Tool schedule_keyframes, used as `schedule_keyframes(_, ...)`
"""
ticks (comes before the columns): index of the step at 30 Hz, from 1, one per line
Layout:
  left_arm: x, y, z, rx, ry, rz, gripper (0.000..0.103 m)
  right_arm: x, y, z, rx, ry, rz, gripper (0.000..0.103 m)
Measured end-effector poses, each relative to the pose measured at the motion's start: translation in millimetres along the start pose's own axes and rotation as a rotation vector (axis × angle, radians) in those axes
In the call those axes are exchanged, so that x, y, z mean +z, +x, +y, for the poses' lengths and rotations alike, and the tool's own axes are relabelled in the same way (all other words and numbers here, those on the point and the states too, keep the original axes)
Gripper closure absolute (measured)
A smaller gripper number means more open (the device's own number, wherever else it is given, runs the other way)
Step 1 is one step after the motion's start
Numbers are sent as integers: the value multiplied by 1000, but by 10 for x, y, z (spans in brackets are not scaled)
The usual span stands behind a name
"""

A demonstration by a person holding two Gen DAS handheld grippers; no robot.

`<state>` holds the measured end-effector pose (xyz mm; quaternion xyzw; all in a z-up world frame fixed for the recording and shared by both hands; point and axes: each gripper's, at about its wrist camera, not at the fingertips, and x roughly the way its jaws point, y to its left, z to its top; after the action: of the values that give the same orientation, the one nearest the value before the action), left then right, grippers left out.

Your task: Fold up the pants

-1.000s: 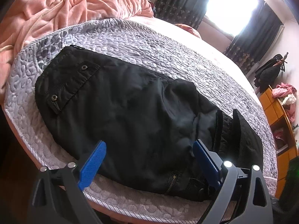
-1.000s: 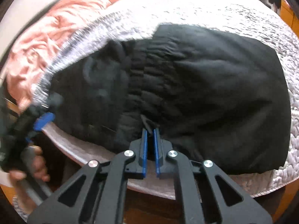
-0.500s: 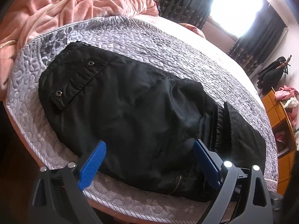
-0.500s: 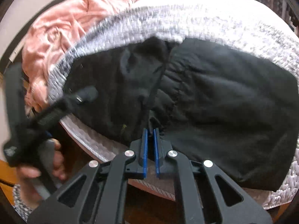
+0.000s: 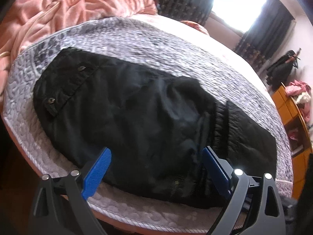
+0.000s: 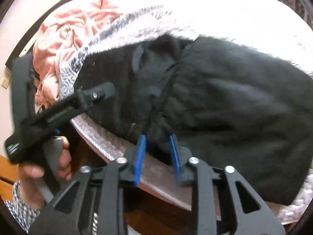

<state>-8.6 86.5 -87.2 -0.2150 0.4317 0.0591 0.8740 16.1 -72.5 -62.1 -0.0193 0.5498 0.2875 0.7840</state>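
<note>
Black pants lie folded on a grey quilted bed cover, with a buttoned pocket flap at the left and an elastic waistband at the right. My left gripper is wide open over the near edge of the pants, holding nothing. In the right wrist view the pants fill the middle. My right gripper is open, its blue pads either side of a fold of black cloth at the near edge. The left gripper's body and the hand holding it show at the left.
A crumpled pink blanket lies behind the cover at the far left. An orange shelf unit with clothes stands at the right beyond the bed. Dark curtains frame a bright window. The bed's wooden edge runs under my right gripper.
My right gripper has opened and let go of the pants' edge it was pinching. It has also swung left over the pants. The left gripper stays open, drawn back slightly.
</note>
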Motion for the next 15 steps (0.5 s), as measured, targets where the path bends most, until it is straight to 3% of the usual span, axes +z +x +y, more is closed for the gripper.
schedule_keyframes(4,-8,-59,-356,-91,76,-4,9,-89,-648,-567,-52,101,-104,41)
schedule_keyframes(7,-51,9,-649,-167,116,32,9,-177,-995,-1201,-86,247,-147,38)
schedule_keyframes(9,-116,92,-836,-145,158,42,8,-249,-1076,-1567,-108,326,-130,38)
schedule_keyframes(13,-292,325,-1130,-19,267,38,8,-411,-1021,-2074,-163,374,-53,37)
schedule_keyframes(15,-345,428,-1148,7,267,65,8,-506,-942,-2208,-128,384,-22,36)
